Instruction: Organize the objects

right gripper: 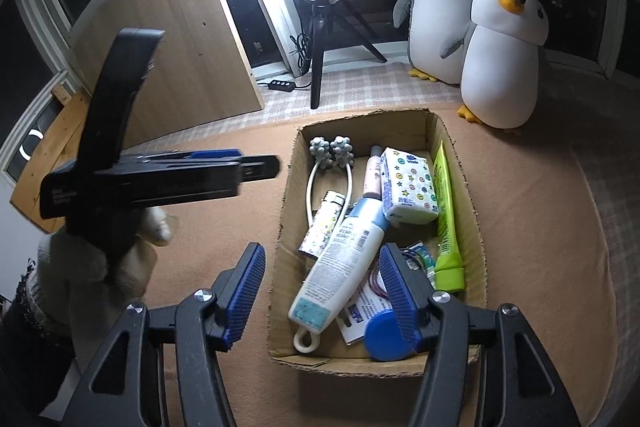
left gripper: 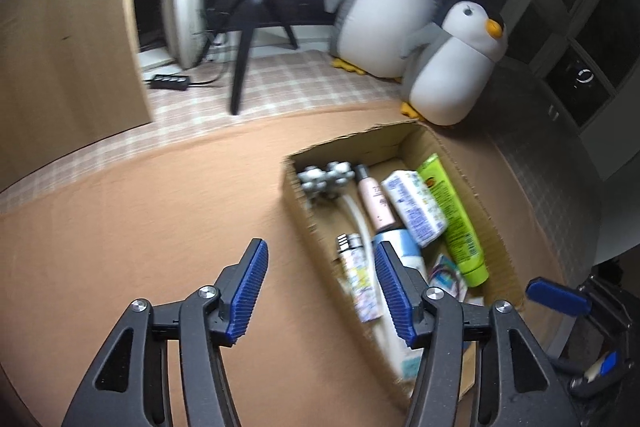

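An open cardboard box sits on the tan cloth. Inside lie a white lotion bottle, a green tube, a star-printed tissue pack, a pink bottle, a grey knobbed massager, a patterned small tube and a blue-lidded jar. My right gripper hangs open above the box's near left part, gripping nothing. My left gripper is open and empty over the left wall of the box. From the right wrist it shows side-on, held by a gloved hand.
Two plush penguins stand behind the box at the right. A ring light on a black tripod and a power strip are at the back. A wooden panel leans at the back left. Bare tan cloth lies left of the box.
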### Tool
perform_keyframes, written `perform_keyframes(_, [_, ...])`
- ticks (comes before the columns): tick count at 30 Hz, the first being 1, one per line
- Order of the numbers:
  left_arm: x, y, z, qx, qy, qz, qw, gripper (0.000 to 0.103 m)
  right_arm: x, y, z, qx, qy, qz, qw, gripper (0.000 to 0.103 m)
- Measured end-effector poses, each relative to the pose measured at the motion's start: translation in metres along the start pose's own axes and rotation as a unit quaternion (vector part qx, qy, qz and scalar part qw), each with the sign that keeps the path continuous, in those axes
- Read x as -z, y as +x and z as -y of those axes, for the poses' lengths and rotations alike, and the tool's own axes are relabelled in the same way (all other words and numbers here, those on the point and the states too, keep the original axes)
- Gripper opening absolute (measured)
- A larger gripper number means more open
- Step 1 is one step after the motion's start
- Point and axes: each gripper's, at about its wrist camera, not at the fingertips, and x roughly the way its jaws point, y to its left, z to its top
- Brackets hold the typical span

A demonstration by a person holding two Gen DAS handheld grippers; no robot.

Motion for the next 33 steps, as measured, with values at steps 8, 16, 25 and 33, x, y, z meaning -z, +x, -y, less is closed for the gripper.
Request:
perform_keyframes(8, [0.031, -0.056, -0.040, -0.031, -0.014, 0.031, 0.9990, 0.089, 0.005, -0.006, -0.038, 0.014, -0.008, 0.017, 1.000, 0.057])
perform_keyframes(16, [0.070, -0.123, -0.071, -0.071, -0.013, 0.069, 0.9950, 0.100, 0.009, -0.009, -0.092, 0.021, -0.027, 0.033, 0.999, 0.062])
perform_keyframes(25, [0.118, -0.179, -0.115, -0.123, -0.046, 0.093, 0.9870, 0.102, 0.016, 0.001, -0.143, 0.018, -0.046, 0.038, 0.998, 0.062])
perform_keyframes(33, [0.164, -0.205, -0.144, -0.157, -0.079, 0.088, 0.9806, 0.102, 0.030, 0.003, -0.183, 0.025, -0.059, 0.046, 0.997, 0.070])
